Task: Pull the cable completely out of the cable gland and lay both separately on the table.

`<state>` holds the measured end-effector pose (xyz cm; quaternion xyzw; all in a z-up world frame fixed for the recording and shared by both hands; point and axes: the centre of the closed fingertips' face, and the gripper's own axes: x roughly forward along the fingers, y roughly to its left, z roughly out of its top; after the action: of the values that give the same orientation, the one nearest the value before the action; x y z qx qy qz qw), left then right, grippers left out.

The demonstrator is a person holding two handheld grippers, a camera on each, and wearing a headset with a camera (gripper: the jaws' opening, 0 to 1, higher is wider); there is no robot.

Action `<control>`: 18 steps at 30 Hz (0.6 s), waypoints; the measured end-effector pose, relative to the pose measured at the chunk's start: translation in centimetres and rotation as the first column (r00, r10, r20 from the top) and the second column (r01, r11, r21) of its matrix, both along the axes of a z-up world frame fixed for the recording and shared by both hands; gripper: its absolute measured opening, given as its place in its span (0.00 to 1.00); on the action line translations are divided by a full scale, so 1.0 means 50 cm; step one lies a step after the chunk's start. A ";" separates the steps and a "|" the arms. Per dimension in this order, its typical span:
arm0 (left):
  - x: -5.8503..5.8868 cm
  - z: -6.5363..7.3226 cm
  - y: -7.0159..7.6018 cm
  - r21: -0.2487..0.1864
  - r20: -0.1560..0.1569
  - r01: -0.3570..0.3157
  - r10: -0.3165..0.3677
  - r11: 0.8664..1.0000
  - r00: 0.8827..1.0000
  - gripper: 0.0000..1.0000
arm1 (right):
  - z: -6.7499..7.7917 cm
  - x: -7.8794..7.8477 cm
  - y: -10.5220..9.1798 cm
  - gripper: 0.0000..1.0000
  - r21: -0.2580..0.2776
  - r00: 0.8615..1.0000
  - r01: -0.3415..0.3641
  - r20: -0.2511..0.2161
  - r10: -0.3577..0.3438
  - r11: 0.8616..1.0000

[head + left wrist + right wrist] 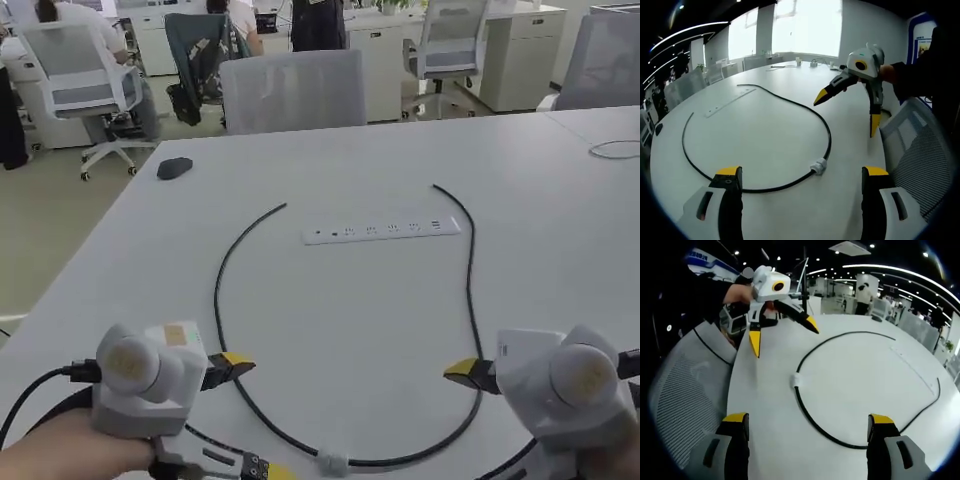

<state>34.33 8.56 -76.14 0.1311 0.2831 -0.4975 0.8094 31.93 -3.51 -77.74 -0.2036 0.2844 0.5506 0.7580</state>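
Where the left gripper view looks across the smooth white table (765,140), the left gripper (801,175) holds its two yellow-tipped fingers spread wide with nothing between them. Just ahead of them lies the cable gland (818,165), a small, stubby white fitting. It sits on the thin black cable (790,103), which sweeps round in a broad loop on the tabletop. The right gripper (845,119) hangs above the table off to the right, its pointed fingers splayed apart and empty. A flat white power strip (730,102) sits flush in the tabletop inside the loop, and a grey mesh chair back (920,160) stands at the right.

From the right gripper view, that gripper's fingers rise well apart and empty. The gland lies on the table ahead, with the cable curving away from both of its ends. The left gripper, a pale boxy body with black fingers tipped yellow, hovers open above the table edge.

From the head view, the cable forms a long U open towards the power strip. The gland lies at the bottom of the curve, near the table's front edge and between the two grippers. The cable seems to pass right through it, though the joint is too small to be sure. A dark rounded mouse (174,168) rests near the far left edge.
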 end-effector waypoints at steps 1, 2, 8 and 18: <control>-0.003 0.000 0.000 0.001 0.000 0.001 -0.001 1.000 1.000 0.99 | 0.001 -0.002 0.002 1.00 0.004 1.000 0.001 -0.001 -0.001 1.000; -0.006 0.000 0.000 0.002 0.001 0.002 -0.002 1.000 1.000 0.99 | 0.003 -0.006 0.005 1.00 0.012 1.000 0.002 -0.003 -0.002 1.000; -0.020 0.002 -0.003 -0.003 0.004 0.003 -0.003 1.000 1.000 0.99 | 0.009 -0.019 0.018 1.00 0.025 1.000 -0.003 -0.003 0.003 1.000; -0.038 -0.005 -0.008 -0.012 -0.001 0.005 -0.005 1.000 1.000 0.99 | 0.005 -0.030 0.014 1.00 0.012 1.000 0.004 -0.011 -0.003 1.000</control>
<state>32.45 8.16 -76.39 0.1267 0.2800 -0.5015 0.8088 30.45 -2.83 -77.52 -0.1954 0.2855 0.5521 0.7586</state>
